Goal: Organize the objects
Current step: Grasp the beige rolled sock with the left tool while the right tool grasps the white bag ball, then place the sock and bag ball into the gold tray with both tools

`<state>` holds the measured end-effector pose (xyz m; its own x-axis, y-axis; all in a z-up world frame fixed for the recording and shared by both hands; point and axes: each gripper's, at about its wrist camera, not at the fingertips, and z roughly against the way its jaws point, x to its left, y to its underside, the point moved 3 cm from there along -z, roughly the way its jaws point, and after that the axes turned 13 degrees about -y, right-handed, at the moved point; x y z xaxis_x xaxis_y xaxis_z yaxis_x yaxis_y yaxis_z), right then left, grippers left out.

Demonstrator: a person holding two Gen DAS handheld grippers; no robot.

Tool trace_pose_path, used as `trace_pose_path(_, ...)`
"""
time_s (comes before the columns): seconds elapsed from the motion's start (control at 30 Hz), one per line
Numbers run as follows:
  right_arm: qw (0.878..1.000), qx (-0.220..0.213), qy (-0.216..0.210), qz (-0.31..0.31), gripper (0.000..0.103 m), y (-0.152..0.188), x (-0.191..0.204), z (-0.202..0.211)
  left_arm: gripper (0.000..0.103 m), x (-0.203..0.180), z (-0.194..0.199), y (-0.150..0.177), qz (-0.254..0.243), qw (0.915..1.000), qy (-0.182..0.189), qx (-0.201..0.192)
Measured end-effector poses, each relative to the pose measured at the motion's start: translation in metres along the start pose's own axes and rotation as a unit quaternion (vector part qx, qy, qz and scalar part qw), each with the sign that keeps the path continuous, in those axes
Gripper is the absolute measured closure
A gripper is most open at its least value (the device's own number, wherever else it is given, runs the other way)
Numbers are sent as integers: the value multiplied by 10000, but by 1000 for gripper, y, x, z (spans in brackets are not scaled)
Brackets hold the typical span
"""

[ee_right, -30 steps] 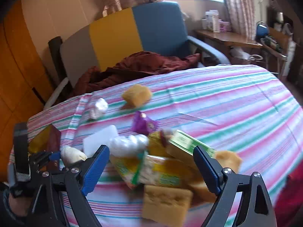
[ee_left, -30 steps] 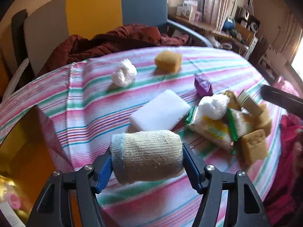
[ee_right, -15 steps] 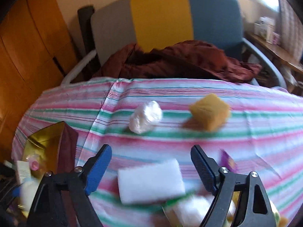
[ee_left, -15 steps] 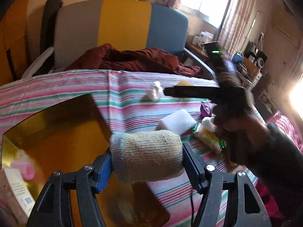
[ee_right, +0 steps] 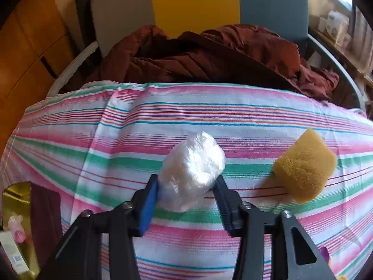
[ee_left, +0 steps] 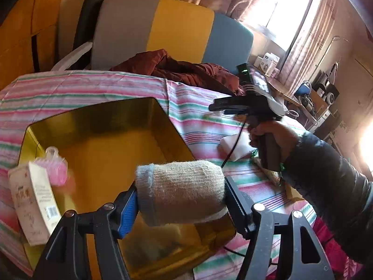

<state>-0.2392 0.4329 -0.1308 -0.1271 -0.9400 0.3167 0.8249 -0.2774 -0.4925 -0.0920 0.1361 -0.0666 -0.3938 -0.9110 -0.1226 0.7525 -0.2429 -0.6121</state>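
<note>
My left gripper (ee_left: 179,200) is shut on a rolled beige and grey sock (ee_left: 179,193) and holds it over the near edge of an open gold box (ee_left: 100,126). The box holds a pink item (ee_left: 57,165) and a white carton (ee_left: 32,200). My right gripper (ee_right: 186,191) has its jaws closed around a crumpled white plastic ball (ee_right: 193,168) lying on the striped cloth (ee_right: 209,116). A yellow sponge (ee_right: 305,165) lies to its right. The right gripper also shows in the left wrist view (ee_left: 219,107), held by a hand.
A white foam block (ee_left: 235,144) lies on the cloth under the right hand. A maroon jacket (ee_right: 198,53) is heaped on the chair (ee_right: 193,2) behind the table. The gold box's corner (ee_right: 16,198) shows at the left of the right wrist view.
My left gripper has carried the sock left from above the cloth to above the gold box. My right gripper has moved from the pile of items to the white plastic ball and closed on it.
</note>
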Motion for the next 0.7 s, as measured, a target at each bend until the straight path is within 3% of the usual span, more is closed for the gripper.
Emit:
trace_pose_path(0.17,9984,-158,-445,318,56,21,34,37,35,19,15,18,168,9997,-157,54)
trace_pose_path(0.37,9870,-203,-1328,887,56,58,102,77,35,51,34,46,469,9972,-557,146)
trace_pose_path(0.63,9589,328,-2206,1753,55,109,219,70,33,104,45,76,909,9877,-1256,189)
trace_pose_path(0.7,9538,512,-2379,1760,49,122,243,59,32,114,44,79,1055,9851,-1340,211)
